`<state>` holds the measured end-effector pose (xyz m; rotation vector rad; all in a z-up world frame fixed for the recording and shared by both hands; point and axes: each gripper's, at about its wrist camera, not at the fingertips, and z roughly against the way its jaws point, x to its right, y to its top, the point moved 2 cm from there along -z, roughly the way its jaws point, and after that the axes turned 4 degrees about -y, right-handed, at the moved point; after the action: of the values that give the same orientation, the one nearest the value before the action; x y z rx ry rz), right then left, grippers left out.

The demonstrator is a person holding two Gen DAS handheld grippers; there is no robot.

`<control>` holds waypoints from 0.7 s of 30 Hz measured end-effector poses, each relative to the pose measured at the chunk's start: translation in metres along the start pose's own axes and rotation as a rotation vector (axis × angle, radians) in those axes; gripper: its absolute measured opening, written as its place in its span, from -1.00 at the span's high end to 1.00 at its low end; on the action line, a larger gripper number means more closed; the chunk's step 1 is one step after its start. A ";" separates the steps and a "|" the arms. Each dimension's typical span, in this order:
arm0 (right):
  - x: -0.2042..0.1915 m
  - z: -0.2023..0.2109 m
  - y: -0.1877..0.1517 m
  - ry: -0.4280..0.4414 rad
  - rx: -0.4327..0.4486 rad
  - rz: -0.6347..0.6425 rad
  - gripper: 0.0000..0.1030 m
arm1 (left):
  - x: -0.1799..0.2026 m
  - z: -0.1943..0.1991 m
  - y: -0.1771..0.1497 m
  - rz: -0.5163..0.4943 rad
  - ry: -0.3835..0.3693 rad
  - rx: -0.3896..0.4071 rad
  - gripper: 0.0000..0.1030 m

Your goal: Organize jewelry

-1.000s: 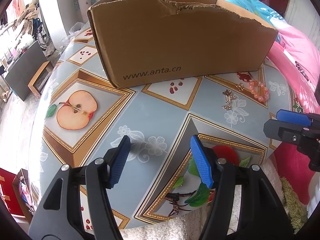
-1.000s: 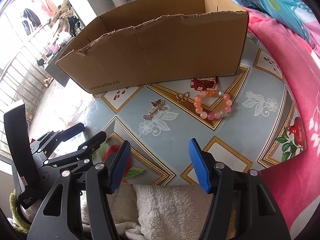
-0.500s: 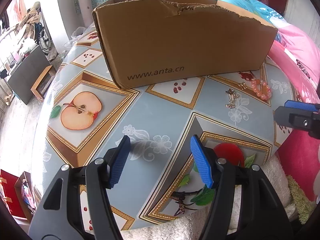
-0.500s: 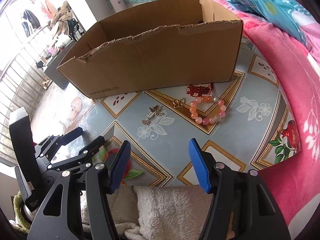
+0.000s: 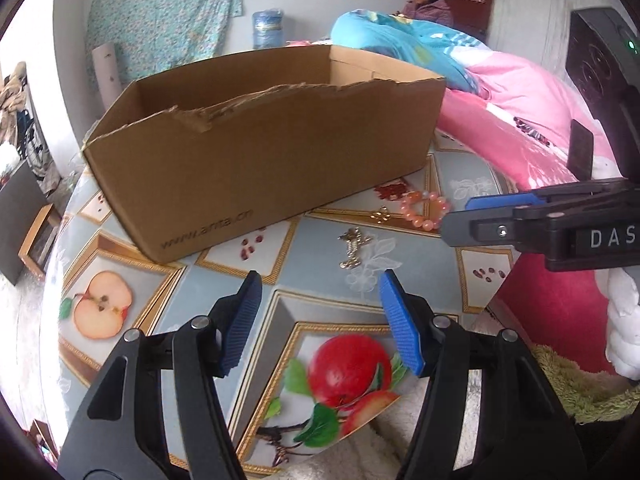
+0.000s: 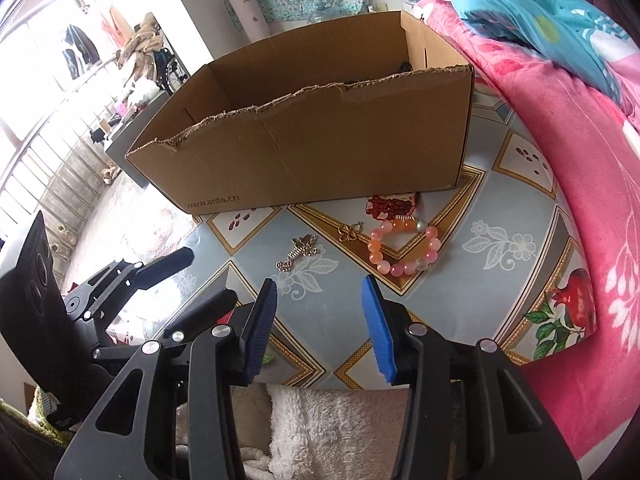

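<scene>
Both hand-held grippers narrowed; one bracelet (image 6: 404, 246), two pendants, one box (image 6: 320, 136).

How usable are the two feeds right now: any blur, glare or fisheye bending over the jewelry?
Left wrist view: slight motion blur, the box lettering is smeared and the bracelet soft; edges bend. Right wrist view: sharper, bracelet beads and silver pendant crisp; the window at left is blown out, with pale glare on the tabletop; edges curve too.
</scene>
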<state>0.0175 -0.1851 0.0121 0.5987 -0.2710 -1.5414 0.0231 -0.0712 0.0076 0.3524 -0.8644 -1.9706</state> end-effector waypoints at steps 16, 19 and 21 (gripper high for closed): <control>0.011 -0.028 0.020 0.040 -0.027 -0.021 0.17 | 0.017 -0.057 0.013 -0.125 0.033 -0.126 0.74; 0.012 -0.031 0.023 0.045 -0.030 -0.022 0.17 | 0.018 -0.059 0.015 -0.128 0.030 -0.133 0.74; 0.013 -0.033 0.023 0.046 -0.030 -0.026 0.17 | 0.019 -0.060 0.016 -0.133 0.024 -0.138 0.77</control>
<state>0.0547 -0.1936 -0.0057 0.6153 -0.2052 -1.5520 0.0562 -0.1185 -0.0226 0.3600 -0.7005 -2.1318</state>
